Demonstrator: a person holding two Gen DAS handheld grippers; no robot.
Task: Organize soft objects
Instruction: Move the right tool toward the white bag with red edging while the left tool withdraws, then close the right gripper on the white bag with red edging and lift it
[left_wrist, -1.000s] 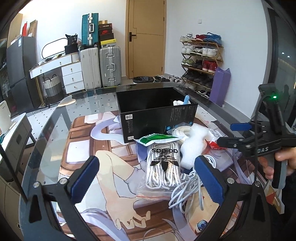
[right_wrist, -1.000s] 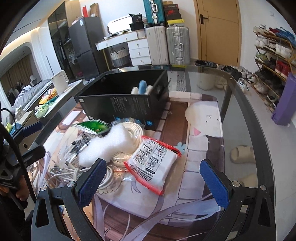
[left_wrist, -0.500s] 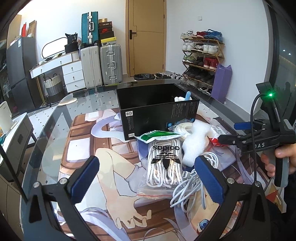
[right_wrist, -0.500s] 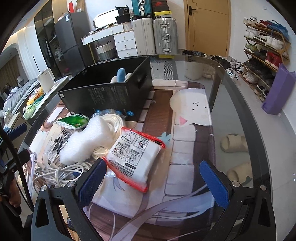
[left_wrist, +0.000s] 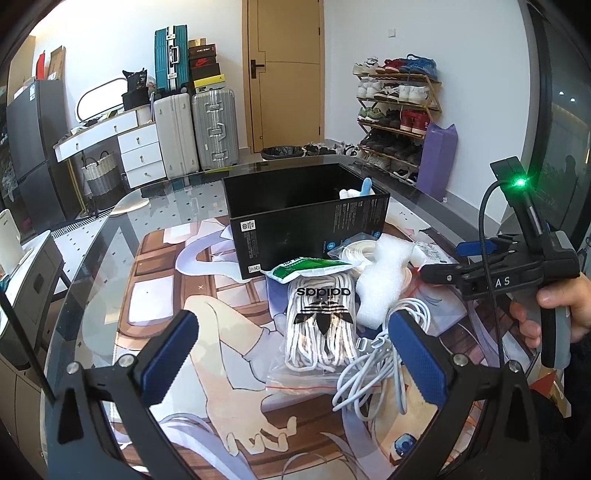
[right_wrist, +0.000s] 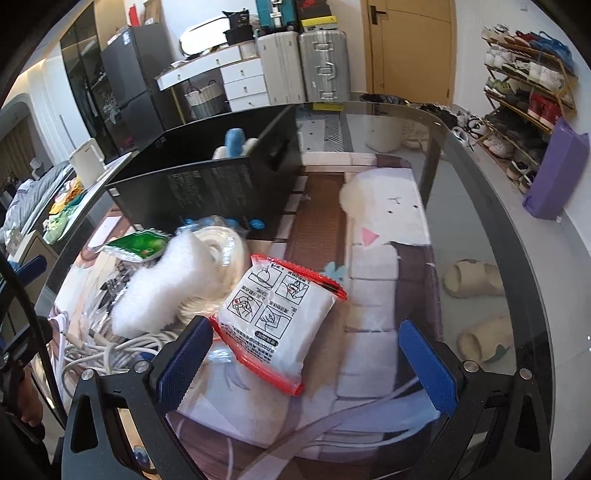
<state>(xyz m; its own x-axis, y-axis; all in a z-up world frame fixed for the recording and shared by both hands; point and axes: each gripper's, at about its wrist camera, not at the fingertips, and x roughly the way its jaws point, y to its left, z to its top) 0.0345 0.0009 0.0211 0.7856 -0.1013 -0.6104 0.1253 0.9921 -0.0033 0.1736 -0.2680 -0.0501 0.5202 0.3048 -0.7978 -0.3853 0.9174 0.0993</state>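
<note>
A pile of soft items lies on the glass table in front of an open black box (left_wrist: 306, 218) (right_wrist: 218, 184). A bag of white adidas laces (left_wrist: 321, 325), a green-and-white packet (left_wrist: 306, 267) (right_wrist: 138, 245), a white foam piece (left_wrist: 384, 280) (right_wrist: 162, 284), a coil of white cord (right_wrist: 218, 240) and loose white cable (left_wrist: 373, 369) lie together. A red-edged white packet (right_wrist: 277, 314) lies between the fingers of my right gripper (right_wrist: 306, 362), which is open and empty. My left gripper (left_wrist: 291, 354) is open and empty, near the laces bag. A blue-and-white soft toy (left_wrist: 360, 190) (right_wrist: 234, 142) sits in the box.
A printed mat (left_wrist: 207, 332) covers the table under the glass. The table's curved edge (right_wrist: 517, 229) runs along the right. My right gripper's body and the hand holding it (left_wrist: 517, 280) show at the right of the left wrist view. Suitcases, drawers and a shoe rack stand beyond.
My right gripper has moved forward and down over the red-edged packet, which now lies between its fingers. My left gripper has shifted only slightly. Both stay open.
</note>
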